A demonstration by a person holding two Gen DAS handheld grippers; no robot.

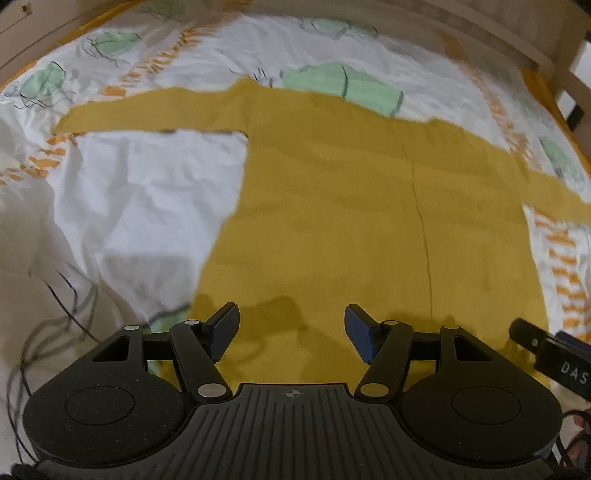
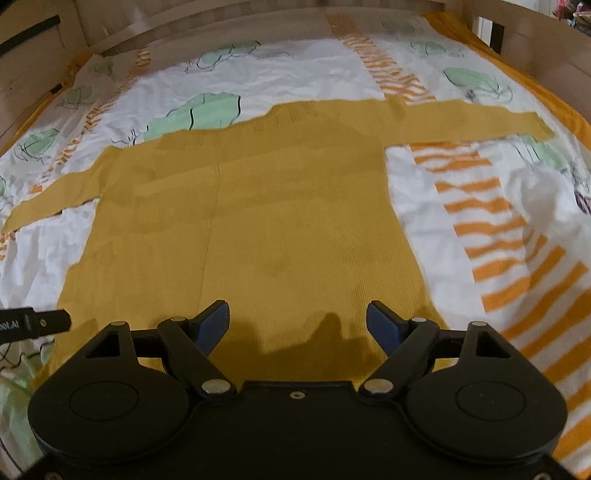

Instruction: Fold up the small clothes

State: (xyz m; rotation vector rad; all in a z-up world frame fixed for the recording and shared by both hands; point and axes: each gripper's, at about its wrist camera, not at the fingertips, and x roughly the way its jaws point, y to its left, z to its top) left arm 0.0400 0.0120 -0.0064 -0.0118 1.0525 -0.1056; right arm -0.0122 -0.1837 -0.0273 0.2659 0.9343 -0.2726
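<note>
Top (image 1: 351, 206) (image 2: 258, 221): mustard, long-sleeved, flat on sheet (image 1: 147, 192) (image 2: 443, 206) w/ both sleeves out sideways; vertical crease down body. Sheet: white, green & orange print, rumpled.
L gripper (image 1: 291, 332): jaws spread, nothing held, over top's near hem.
R gripper (image 2: 297, 328): jaws spread, nothing held, over same hem, beside L.

A home bedroom: a printed bedsheet (image 2: 314, 74) covers a mattress inside a wooden bed frame (image 2: 229, 18).
</note>
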